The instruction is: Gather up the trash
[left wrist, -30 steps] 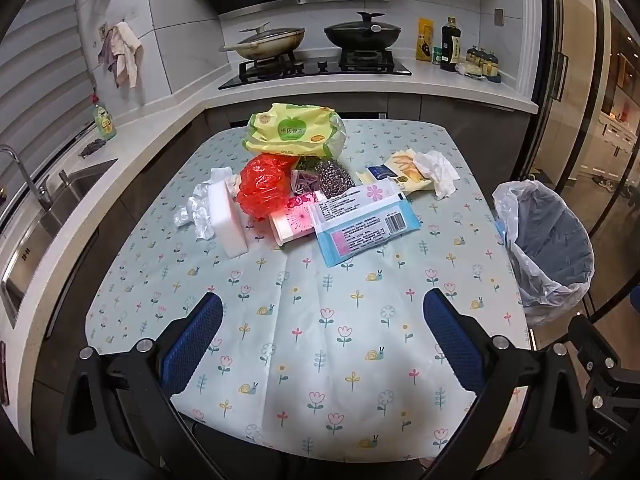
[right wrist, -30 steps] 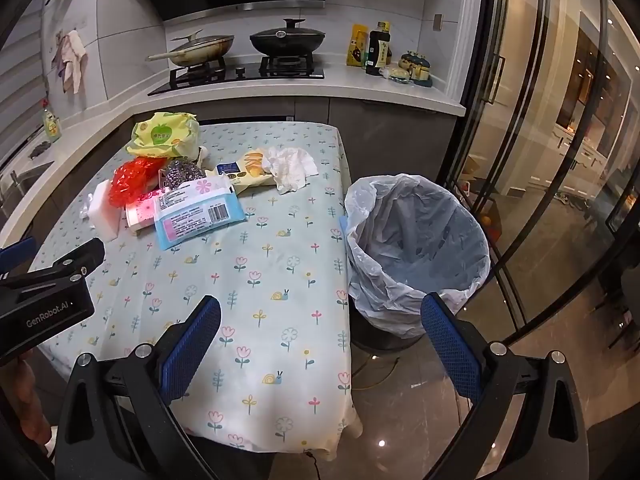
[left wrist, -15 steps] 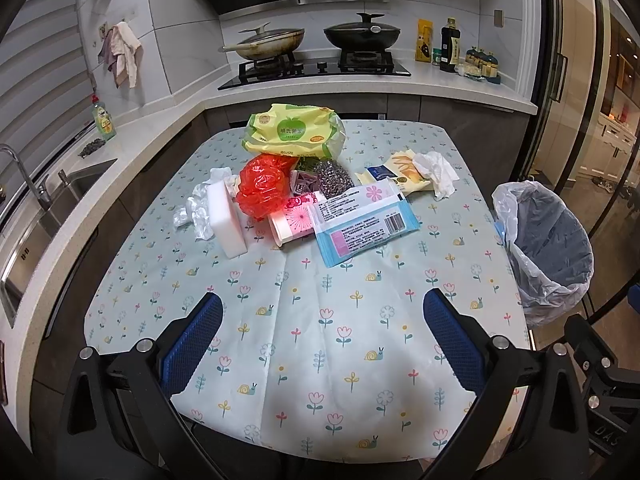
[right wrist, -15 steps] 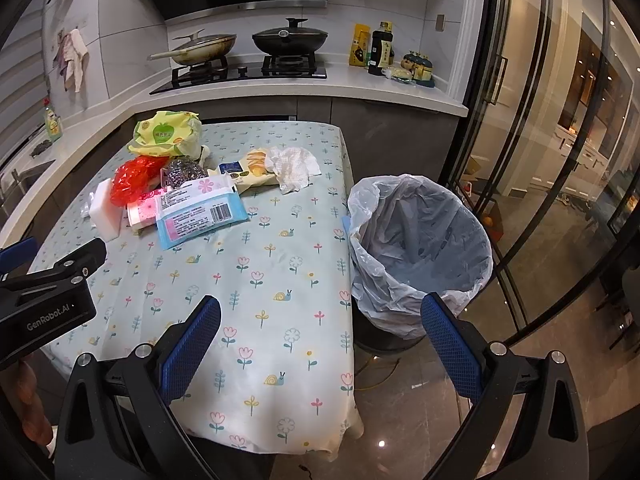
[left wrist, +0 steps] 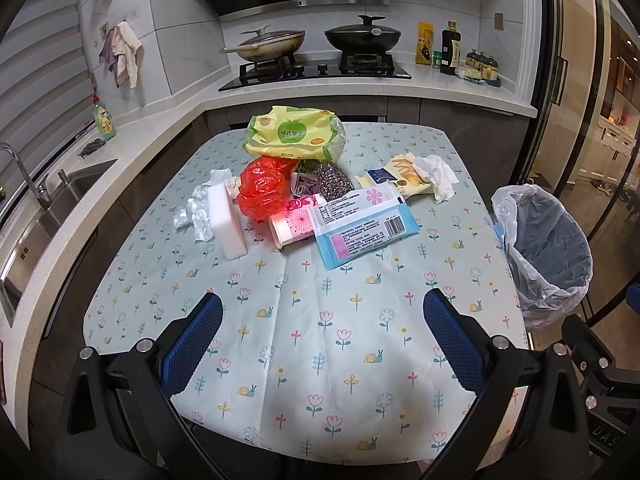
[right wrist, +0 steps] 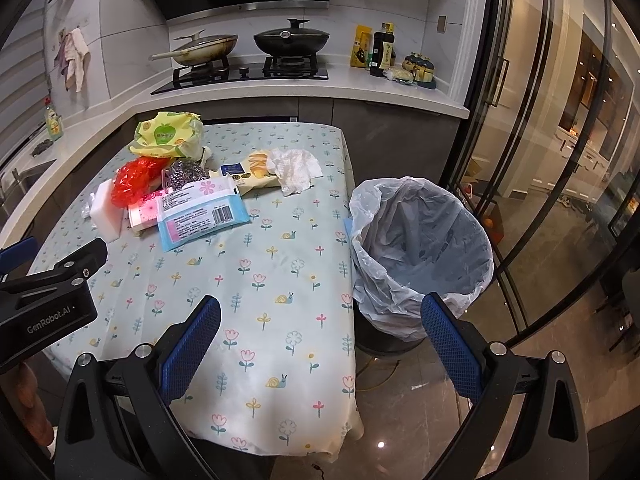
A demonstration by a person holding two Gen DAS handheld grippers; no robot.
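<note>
A pile of trash lies at the far half of the table (left wrist: pixel 320 340): a blue wipes pack (left wrist: pixel 364 228), a red plastic bag (left wrist: pixel 264 188), a white sponge block (left wrist: pixel 226 220), a yellow-green snack bag (left wrist: pixel 294 134), a yellow wrapper (left wrist: pixel 400 176) and a crumpled white tissue (left wrist: pixel 436 176). The wipes pack (right wrist: pixel 200 216) and tissue (right wrist: pixel 296 168) also show in the right wrist view. A bin lined with a clear bag (right wrist: pixel 420 248) stands right of the table. My left gripper (left wrist: pixel 320 344) is open and empty over the table's near part. My right gripper (right wrist: pixel 320 344) is open and empty over the table's right front edge.
A counter with a stove (left wrist: pixel 316 70), two pans and bottles (left wrist: pixel 450 52) runs behind the table. A sink (left wrist: pixel 40 216) is at the left. Glass doors (right wrist: pixel 560 140) stand at the right. The left gripper's body (right wrist: pixel 48 296) shows at the left of the right wrist view.
Both grippers have barely moved; the views shift very slightly. Both stay open and empty.
</note>
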